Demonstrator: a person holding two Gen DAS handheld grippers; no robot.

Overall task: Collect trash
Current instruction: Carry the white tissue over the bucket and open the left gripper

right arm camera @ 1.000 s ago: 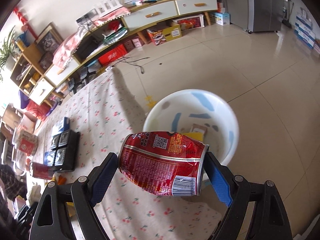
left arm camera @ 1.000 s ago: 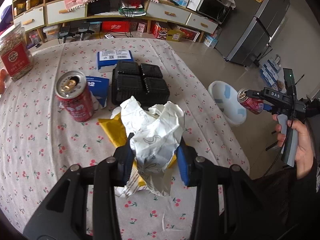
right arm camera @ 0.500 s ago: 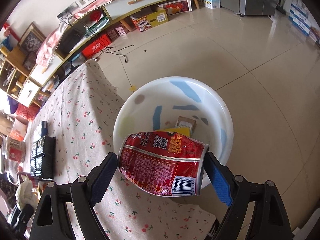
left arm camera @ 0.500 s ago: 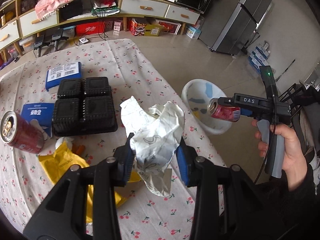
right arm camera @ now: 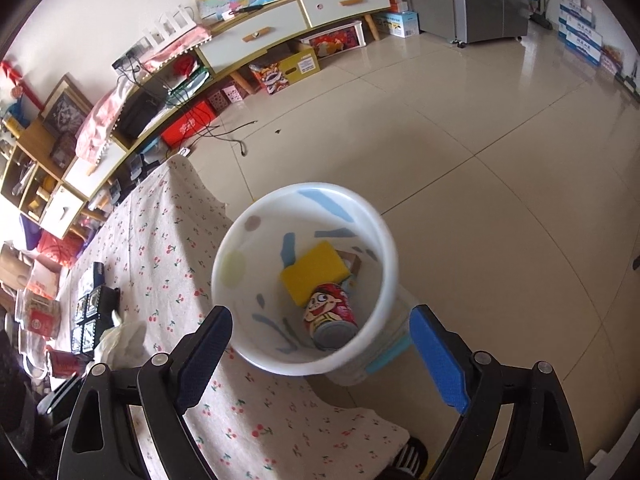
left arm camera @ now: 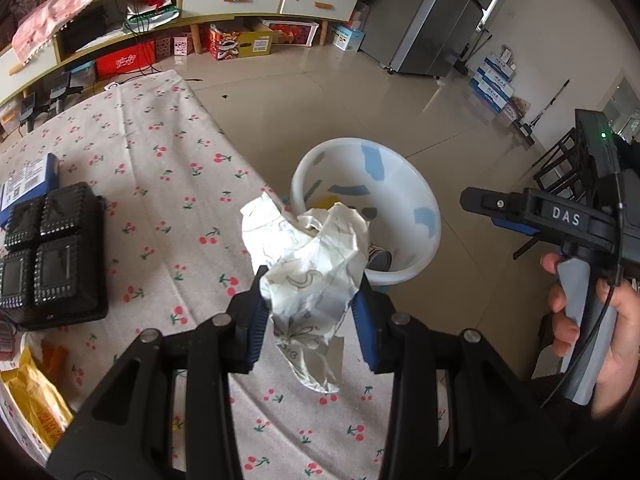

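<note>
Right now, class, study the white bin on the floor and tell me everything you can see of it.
The white bin is a round, open-topped bucket of what looks like plastic, with blue streaks and pale spots on its inner wall. It stands upright on the tiled floor, close beside the table's edge. Inside lie a red can, a yellow sponge and a small brown carton. Nothing grips it.

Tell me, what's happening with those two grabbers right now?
Left gripper clamps crumpled paper. Right gripper opening, empty, above bin. Red can in bin. Nothing blocking.
</note>
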